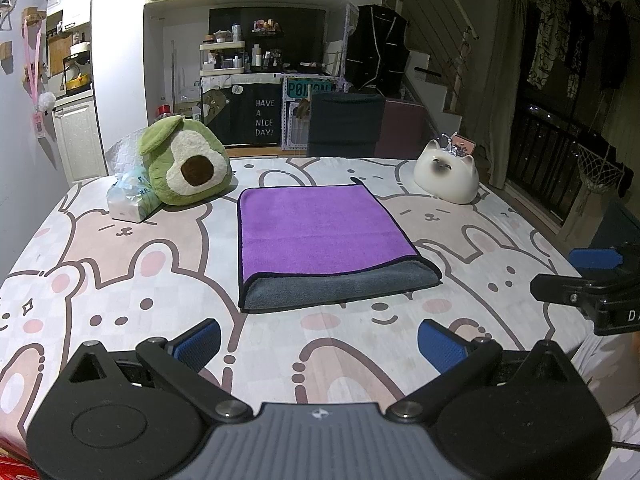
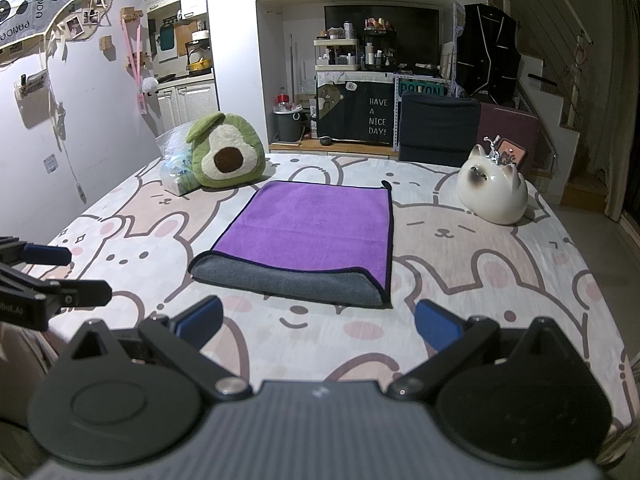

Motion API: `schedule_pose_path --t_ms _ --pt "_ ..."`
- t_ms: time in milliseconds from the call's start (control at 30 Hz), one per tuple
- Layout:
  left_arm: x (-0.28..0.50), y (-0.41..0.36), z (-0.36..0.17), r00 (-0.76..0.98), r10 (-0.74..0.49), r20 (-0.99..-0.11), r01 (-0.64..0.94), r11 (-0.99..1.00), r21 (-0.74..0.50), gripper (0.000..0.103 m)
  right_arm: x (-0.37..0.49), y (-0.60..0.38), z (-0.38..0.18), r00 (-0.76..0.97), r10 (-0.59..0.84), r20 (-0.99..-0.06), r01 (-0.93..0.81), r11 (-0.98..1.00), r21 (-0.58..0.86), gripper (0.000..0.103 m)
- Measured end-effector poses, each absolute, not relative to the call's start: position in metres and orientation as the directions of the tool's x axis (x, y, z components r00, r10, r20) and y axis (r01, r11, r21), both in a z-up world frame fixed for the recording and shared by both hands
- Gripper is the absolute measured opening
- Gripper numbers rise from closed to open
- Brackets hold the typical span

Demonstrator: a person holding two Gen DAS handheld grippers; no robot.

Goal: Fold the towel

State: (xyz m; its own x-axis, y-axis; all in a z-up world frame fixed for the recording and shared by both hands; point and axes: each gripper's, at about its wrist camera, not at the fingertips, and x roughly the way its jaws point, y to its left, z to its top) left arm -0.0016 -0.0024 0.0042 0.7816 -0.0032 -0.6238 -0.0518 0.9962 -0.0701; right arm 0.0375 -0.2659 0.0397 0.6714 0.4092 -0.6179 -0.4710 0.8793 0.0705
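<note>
Left wrist view has the left gripper [image 1: 319, 340] nearest, its blue-padded jaws wide apart and holding nothing, poised over the bunny-print tablecloth [image 1: 120, 280] just short of the towel [image 1: 320, 232]; the right gripper [image 1: 576, 268] shows at the right edge of that view, well to the side of the towel, jaws apart and holding nothing. Right wrist view shows the right gripper [image 2: 319, 326] with jaws equally spread and holding nothing, also just short of the towel [image 2: 312, 232]; the towel lies flat mid-table, folded over, its purple face up and a grey strip showing along its near edge; beyond the towel's far left corner sits an avocado cushion [image 1: 184, 164] with a tissue pack [image 1: 128, 200] touching it; beyond the towel's far right corner rests a white cat figure [image 1: 448, 176]; behind the towel, past the table edge, stands a dark chair [image 1: 344, 124].
</note>
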Motion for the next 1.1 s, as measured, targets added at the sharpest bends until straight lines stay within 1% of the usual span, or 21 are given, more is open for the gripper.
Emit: schedule_pose_path --t_ms 333,700,1100 --pt "-0.002 0.005 0.001 0.786 0.006 -0.618 -0.055 0.997 -0.061 0.103 0.037 -0.263 0.040 0.678 0.407 -0.612 -0.468 0.881 0.067 0.103" --pt "0.008 -0.001 0.010 0.808 0.027 -0.589 -0.049 0.999 -0.021 0.103 0.040 -0.268 0.043 0.697 0.401 -0.595 -0.444 0.892 0.082 0.103" --pt "0.031 -0.003 0.014 0.807 0.062 -0.587 -0.056 0.998 0.028 0.103 0.061 -0.262 0.041 0.695 0.392 -0.602 -0.429 0.899 0.090 0.103"
